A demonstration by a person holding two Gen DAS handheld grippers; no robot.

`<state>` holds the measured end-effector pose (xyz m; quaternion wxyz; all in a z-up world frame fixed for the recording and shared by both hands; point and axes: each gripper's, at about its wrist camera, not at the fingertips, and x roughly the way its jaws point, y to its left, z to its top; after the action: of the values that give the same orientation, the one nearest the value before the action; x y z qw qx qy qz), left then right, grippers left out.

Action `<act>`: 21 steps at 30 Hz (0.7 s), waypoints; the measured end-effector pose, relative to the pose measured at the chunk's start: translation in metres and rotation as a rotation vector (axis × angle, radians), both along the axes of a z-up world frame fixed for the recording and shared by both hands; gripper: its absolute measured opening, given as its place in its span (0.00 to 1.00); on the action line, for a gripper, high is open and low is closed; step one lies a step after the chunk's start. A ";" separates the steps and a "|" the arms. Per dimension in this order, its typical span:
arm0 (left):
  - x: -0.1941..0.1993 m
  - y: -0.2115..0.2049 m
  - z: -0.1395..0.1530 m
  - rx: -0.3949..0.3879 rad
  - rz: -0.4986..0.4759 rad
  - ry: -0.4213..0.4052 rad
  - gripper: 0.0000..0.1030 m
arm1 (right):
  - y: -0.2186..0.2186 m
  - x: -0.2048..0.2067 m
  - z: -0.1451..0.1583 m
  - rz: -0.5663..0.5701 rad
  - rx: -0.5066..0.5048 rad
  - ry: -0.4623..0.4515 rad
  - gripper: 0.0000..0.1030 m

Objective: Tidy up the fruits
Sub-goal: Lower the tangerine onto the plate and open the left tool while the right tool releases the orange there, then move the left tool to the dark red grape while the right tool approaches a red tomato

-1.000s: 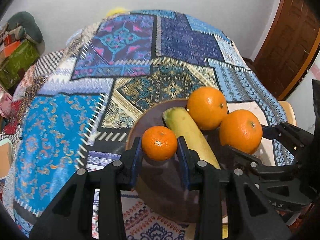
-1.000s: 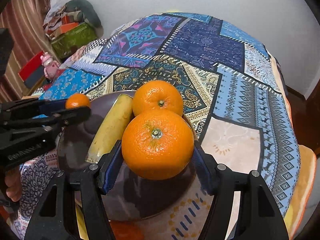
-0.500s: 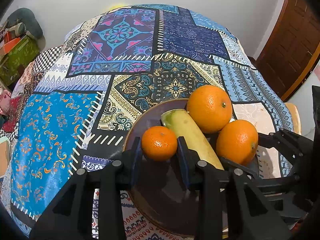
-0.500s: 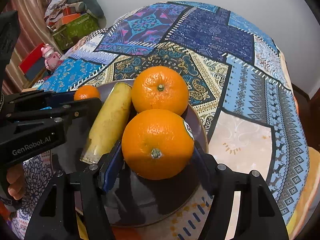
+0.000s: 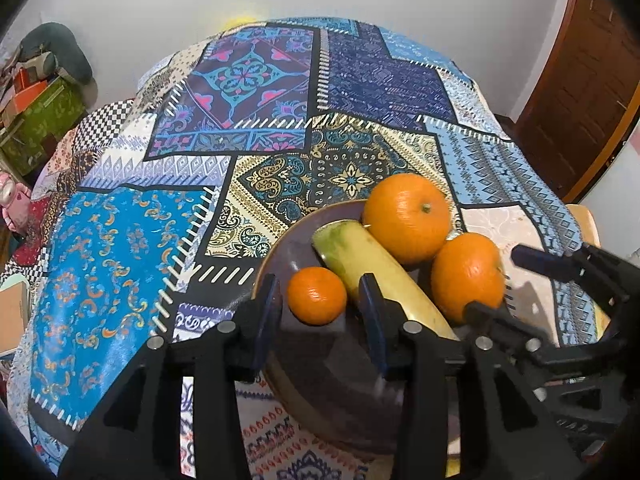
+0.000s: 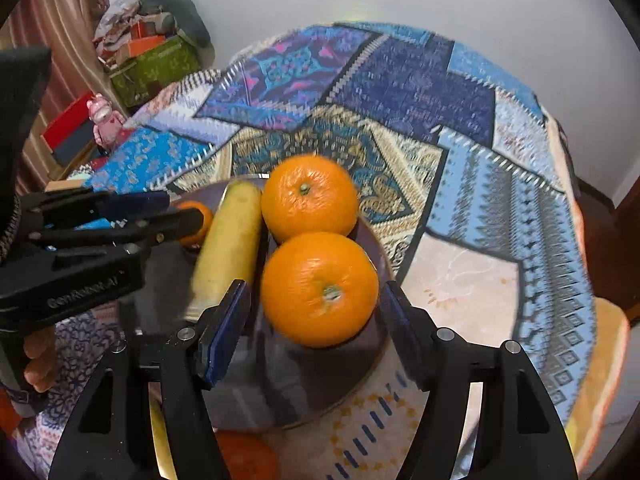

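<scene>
Released since half a second ago: small round orange mandarin [image 5: 317, 295], which the left gripper [image 5: 320, 312] then pinched — its jaws have just been opening, and clear gaps now show between fruit and blue pads [image 5: 269, 305] on both sides.

Right gripper [image 6: 314, 328]: jaws apart, a large round orange [image 6: 319, 289] between them, free of both pads, where it was earlier clamped.

Round dark brown plate [image 5: 280, 248]: holds all four fruits. Mandarin at its left edge; long yellow-green banana [image 5: 372, 268] down the middle, just beside the mandarin; second large orange [image 5: 406, 216] at the far rim, touching the banana and the near orange.

Support — table under a patchwork-patterned blue, purple and cream cloth [image 5: 120, 260].

Person's fingers [image 6: 38, 364]: curled on the left gripper's handle, low left in the right wrist view.
</scene>
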<state>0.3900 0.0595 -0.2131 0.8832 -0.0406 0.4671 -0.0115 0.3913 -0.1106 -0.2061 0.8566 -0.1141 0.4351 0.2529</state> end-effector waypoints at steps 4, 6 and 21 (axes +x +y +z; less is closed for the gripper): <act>-0.019 -0.003 0.023 0.002 -0.008 -0.039 0.48 | -0.009 -0.013 0.020 -0.012 0.015 -0.050 0.63; -0.028 -0.005 0.034 0.008 -0.013 -0.059 0.54 | -0.017 -0.021 0.032 -0.019 0.029 -0.069 0.63; -0.123 -0.028 0.079 0.021 -0.074 -0.109 0.73 | -0.065 -0.098 0.060 -0.066 0.066 -0.137 0.69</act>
<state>0.2670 0.0319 -0.1342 0.9067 -0.0133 0.4195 -0.0415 0.2938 -0.1753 -0.1464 0.8955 -0.0884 0.3705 0.2301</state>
